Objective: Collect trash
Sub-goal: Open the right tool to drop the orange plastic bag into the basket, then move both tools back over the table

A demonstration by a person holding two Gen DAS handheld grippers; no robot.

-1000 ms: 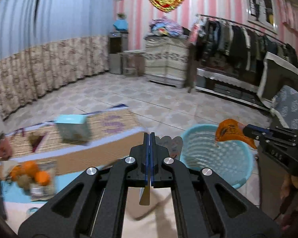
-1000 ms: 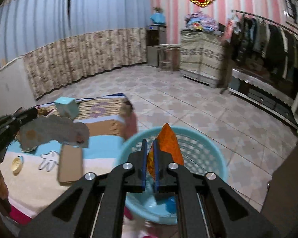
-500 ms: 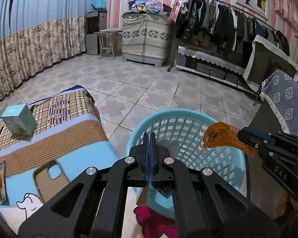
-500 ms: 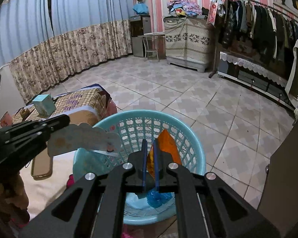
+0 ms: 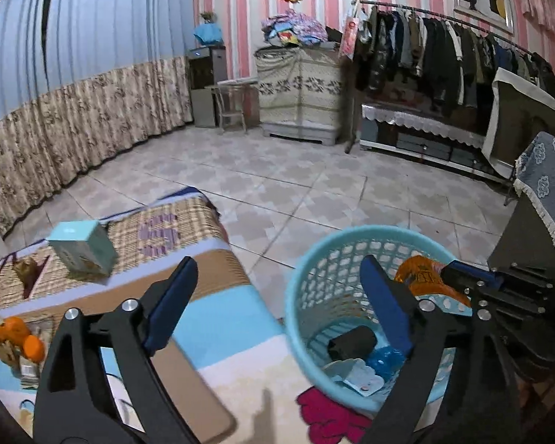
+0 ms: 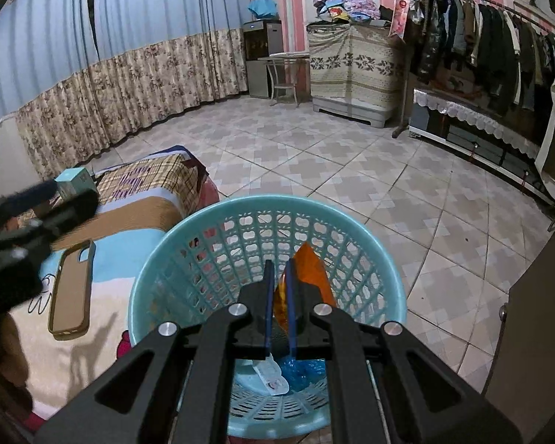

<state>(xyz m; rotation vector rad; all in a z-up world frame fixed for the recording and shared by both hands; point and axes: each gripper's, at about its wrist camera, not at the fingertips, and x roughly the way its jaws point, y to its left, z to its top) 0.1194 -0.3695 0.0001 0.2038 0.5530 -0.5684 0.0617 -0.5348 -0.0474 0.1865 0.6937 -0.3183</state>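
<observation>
A light-blue plastic basket [image 5: 370, 228] [image 6: 262, 199] stands on the tiled floor beside a low table. My left gripper [image 5: 277, 262] [image 6: 72, 192] hovers by the basket's left rim. Its jaws are opening and nothing is between them. At the basket's bottom lie a pale flat wrapper [image 5: 359, 377] [image 6: 273, 375], a crumpled blue piece [image 5: 384, 357] and a black item [image 5: 351, 342]. My right gripper [image 6: 278, 266] [image 5: 458, 277] is shut on an orange wrapper [image 6: 310, 270] [image 5: 421, 277], which it holds above the basket's inside.
The low table [image 5: 218, 318] under a striped blanket bears a brown phone case [image 6: 72, 288], a teal box [image 5: 81, 251] and oranges [image 5: 18, 336]. A red cloth [image 5: 329, 414] lies by the basket's foot. A dark cabinet [image 6: 536, 333] stands at the right, a clothes rack [image 5: 444, 48] beyond.
My left gripper carried the pale wrapper to the basket and opened, and the wrapper now lies inside. My right gripper sank toward the basket, still shut on the orange wrapper.
</observation>
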